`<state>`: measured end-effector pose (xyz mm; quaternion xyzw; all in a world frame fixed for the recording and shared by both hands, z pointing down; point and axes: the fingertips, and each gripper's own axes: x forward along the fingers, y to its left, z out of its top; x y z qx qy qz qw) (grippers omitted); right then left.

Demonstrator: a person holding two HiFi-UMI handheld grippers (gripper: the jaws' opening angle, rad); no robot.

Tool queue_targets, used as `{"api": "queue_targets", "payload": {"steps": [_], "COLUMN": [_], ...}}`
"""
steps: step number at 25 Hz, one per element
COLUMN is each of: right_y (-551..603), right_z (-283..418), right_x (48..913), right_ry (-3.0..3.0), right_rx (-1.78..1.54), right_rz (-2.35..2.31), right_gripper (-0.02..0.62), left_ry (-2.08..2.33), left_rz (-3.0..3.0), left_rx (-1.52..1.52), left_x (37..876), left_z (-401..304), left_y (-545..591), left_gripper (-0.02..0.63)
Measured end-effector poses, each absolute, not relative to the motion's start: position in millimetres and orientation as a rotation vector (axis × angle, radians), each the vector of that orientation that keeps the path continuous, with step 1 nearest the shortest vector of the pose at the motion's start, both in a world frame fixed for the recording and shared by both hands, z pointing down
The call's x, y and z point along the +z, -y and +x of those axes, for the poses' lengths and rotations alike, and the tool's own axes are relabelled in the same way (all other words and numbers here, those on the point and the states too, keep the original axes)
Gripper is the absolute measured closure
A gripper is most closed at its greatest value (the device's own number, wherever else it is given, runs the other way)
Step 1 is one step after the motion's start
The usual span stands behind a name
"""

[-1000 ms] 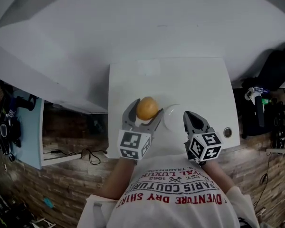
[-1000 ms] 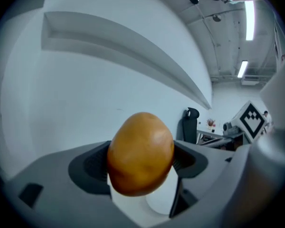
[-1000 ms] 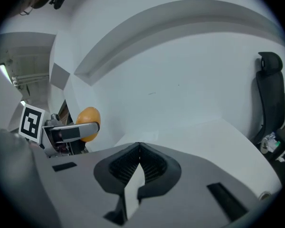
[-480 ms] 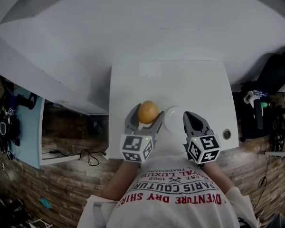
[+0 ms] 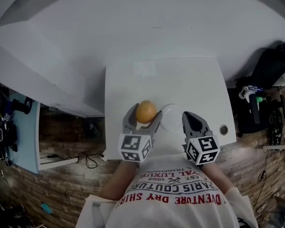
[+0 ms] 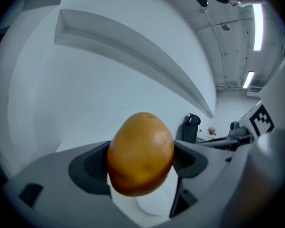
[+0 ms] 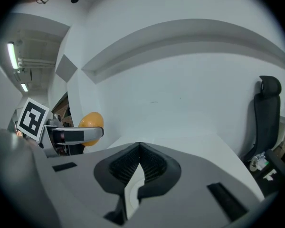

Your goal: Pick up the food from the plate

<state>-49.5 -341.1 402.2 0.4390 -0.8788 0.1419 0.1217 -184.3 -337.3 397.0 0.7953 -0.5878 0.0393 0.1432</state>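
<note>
Jaws of left gripper (image 5: 145, 114) tight around one orange food item (image 6: 140, 153); right gripper (image 7: 138, 148) pair together, empty; one plate (image 5: 170, 119).

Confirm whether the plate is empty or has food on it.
Empty: the plate shows bare white, and the food sits clamped in the left tool beside it.

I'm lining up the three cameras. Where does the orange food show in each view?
Head view: orange food at centre, between the left gripper's jaws.
Left gripper view: lower centre, clamped between the jaws.
Right gripper view: left of middle.
Shared landmark: the white plate.
</note>
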Motion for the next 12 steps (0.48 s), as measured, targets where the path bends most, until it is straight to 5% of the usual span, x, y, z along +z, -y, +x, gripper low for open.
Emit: {"api": "queue_targets", "payload": {"steps": [12], "right_y": [330.8], "right_z": [-48.5], "right_x": [406.4], "right_ry": [2.536], "right_rx": [0.423], "right_rz": [1.309], "right_gripper": [0.583], "left_ry": [1.676], "left_rz": [2.293], "left_rx": [0.152], "left_x": [405.9], "left_z": [-190.5], "left_y": [327.5], "left_gripper": [0.224]}}
